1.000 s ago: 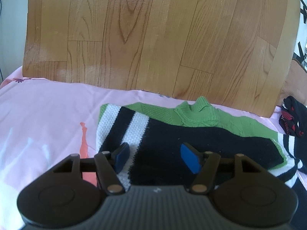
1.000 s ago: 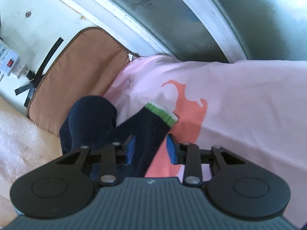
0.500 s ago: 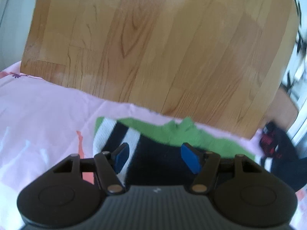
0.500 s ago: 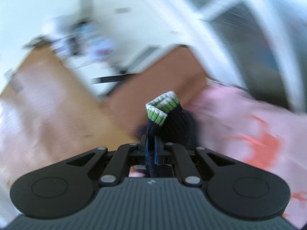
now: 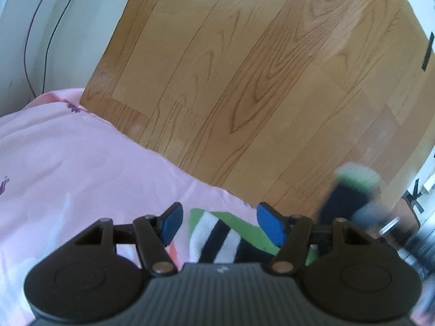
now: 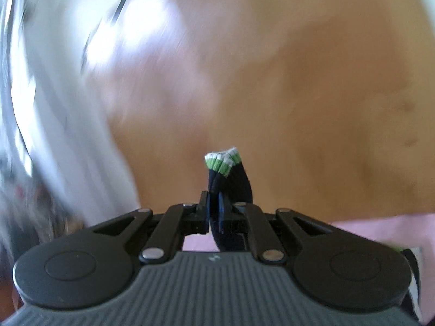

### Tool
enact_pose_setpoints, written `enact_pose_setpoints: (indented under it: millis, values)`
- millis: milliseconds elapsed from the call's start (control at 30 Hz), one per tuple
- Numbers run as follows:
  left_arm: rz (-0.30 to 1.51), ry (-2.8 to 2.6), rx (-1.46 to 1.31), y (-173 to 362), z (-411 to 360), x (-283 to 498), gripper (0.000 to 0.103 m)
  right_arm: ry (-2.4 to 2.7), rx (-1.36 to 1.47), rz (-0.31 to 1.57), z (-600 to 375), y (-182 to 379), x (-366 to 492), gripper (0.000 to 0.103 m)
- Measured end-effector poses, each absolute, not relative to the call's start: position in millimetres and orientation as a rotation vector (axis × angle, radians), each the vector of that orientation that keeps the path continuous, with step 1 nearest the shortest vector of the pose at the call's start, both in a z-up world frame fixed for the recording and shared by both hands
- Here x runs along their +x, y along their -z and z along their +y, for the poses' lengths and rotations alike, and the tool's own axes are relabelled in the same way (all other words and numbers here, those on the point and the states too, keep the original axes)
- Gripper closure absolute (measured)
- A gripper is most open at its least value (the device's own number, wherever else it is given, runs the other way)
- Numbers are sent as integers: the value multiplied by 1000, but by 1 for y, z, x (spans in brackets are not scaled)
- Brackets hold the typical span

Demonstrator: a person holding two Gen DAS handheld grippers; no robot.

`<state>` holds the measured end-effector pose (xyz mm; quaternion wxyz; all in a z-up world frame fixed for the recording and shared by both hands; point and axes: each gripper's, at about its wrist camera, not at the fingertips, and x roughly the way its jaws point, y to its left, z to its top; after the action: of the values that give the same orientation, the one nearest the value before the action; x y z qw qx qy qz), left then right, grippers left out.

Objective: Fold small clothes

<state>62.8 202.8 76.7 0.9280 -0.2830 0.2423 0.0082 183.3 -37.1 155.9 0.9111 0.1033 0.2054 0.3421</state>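
Observation:
A small knitted sweater [image 5: 217,233], green with black and white stripes, lies on the pink sheet [image 5: 81,176]; only its striped corner shows between the fingers of my left gripper [image 5: 217,224], which hangs open just above it. My right gripper [image 6: 214,212] is shut on the sweater's dark sleeve [image 6: 231,179], whose green and white cuff [image 6: 223,160] sticks up past the pads. That same sleeve [image 5: 350,190] appears blurred at the right of the left wrist view, lifted off the bed.
A wood-grain board [image 5: 258,81] stands behind the bed. A white wall with thin cables [image 5: 35,40] is at the left. The right wrist view is heavily motion-blurred; pink sheet [image 6: 380,228] shows low at its right.
My right gripper closed on the sleeve, lifted it off the sheet and swung it leftward over the sweater. The left gripper rose and shifted left, so less of the sweater shows.

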Motion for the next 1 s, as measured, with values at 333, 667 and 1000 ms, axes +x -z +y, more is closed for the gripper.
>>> enact_pose_setpoints:
  millis: [333,667,1000]
  values:
    - [593,37,-461,-62,173,74,41,-894,30,641,-31,-75,149,75]
    - [697,93,-369,-46,144,84,65,-386,158,598,-182,-88,187,72]
    - [731,-35,-315,-54,157,80,101,-166,88,687,-201,-63,198,76]
